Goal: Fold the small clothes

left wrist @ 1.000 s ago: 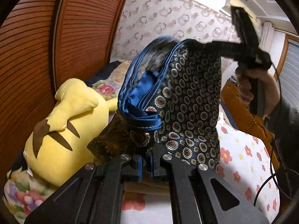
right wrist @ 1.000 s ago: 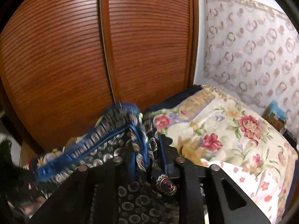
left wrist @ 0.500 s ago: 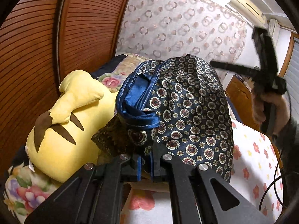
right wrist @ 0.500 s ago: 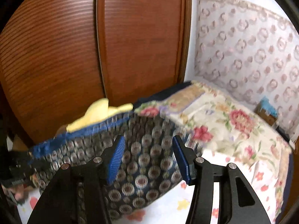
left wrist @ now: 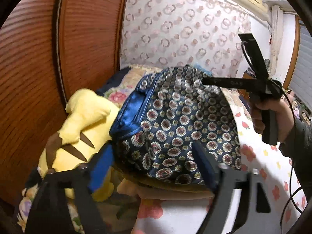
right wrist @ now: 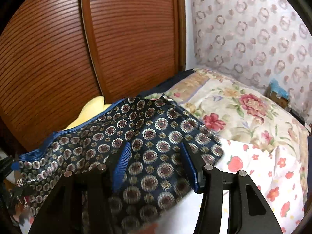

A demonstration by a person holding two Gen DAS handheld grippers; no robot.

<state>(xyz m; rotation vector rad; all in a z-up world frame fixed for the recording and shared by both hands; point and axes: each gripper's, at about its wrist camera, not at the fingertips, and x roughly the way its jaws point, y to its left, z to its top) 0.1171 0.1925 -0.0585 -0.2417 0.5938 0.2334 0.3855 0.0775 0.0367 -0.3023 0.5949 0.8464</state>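
Observation:
A navy garment (left wrist: 187,128) with round medallions and a blue satin waistband (left wrist: 132,115) lies draped over a pile on the bed. My left gripper (left wrist: 152,163) is at its near edge. Its jaws are opening, and the cloth shows between the wide blue pads (left wrist: 101,161) without being pinched. A hand holds my right gripper (left wrist: 206,81) over the garment's far right side. In the right wrist view the right gripper (right wrist: 156,161) is open above the same garment (right wrist: 148,136), with nothing pressed between its pads (right wrist: 122,161).
A yellow plush toy (left wrist: 83,136) lies left of the garment against slatted wooden doors (left wrist: 39,58). Beige folded cloth (left wrist: 165,191) sits under the garment. A flowered quilt (right wrist: 243,107) and a white sheet with red flowers (left wrist: 263,165) cover the bed. A black cable (left wrist: 288,195) hangs at the right.
The left gripper let go of the waistband and its jaws spread wide. The right gripper released the cloth and came down. The lifted garment sank flat onto the pile.

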